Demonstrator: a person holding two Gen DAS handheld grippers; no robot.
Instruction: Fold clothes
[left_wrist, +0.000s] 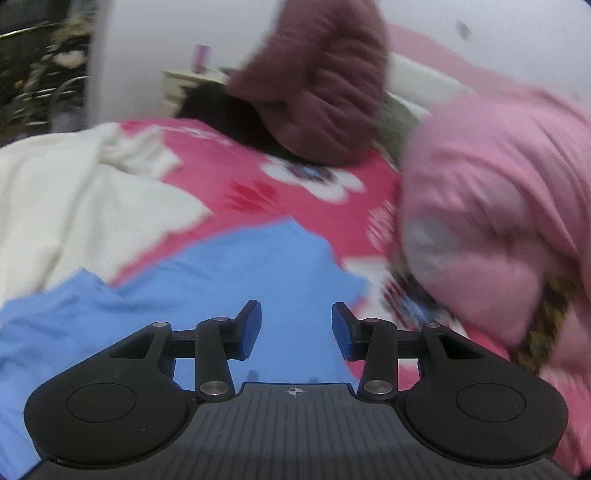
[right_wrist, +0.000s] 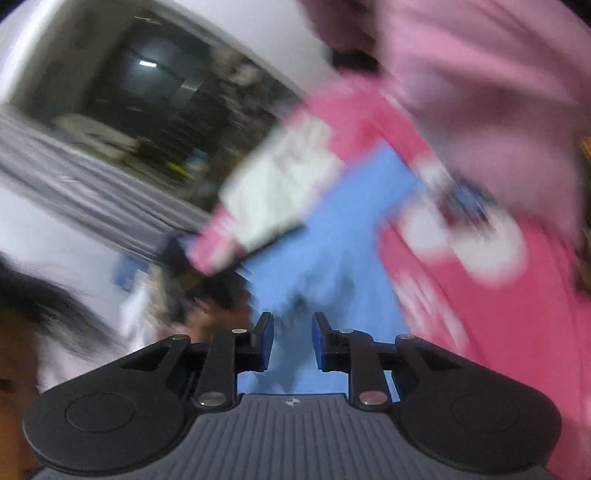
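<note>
A light blue garment (left_wrist: 236, 273) lies on a pink flowered bedspread (left_wrist: 306, 199). My left gripper (left_wrist: 296, 325) is open just above the blue cloth, with nothing between its blue pads. In the blurred right wrist view the blue garment (right_wrist: 332, 236) runs up from my right gripper (right_wrist: 293, 334). Its jaws stand a little apart over a bunched, shadowed fold of the blue cloth; whether they pinch it I cannot tell.
A cream white garment (left_wrist: 74, 199) lies at the left on the bed. A maroon knit garment (left_wrist: 321, 85) and a pink quilted heap (left_wrist: 509, 206) sit at the back and right. A dark window (right_wrist: 159, 99) and a person's head (right_wrist: 22, 332) show in the right wrist view.
</note>
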